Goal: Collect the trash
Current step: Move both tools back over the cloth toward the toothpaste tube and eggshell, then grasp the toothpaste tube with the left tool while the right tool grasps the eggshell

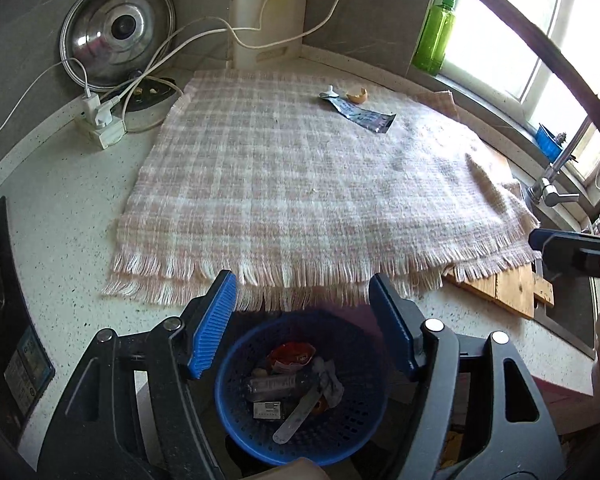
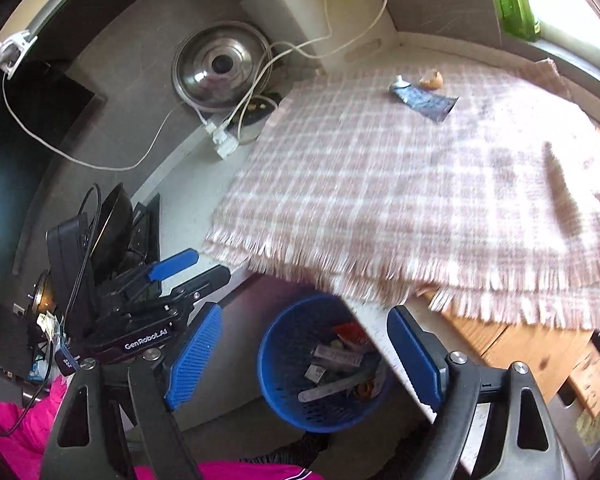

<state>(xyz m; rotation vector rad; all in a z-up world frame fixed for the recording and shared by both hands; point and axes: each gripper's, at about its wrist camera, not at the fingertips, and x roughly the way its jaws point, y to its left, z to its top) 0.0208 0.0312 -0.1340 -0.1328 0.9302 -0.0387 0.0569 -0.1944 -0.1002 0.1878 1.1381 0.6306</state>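
Both grippers (image 1: 302, 320) (image 2: 304, 356) released, empty; basket (image 2: 284, 360) contents jumbled, counter edge hiding part.

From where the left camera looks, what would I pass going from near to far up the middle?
Blue basket of trash → fringed checked cloth → flattened blue tube → eggshell → green bottle on the windowsill.
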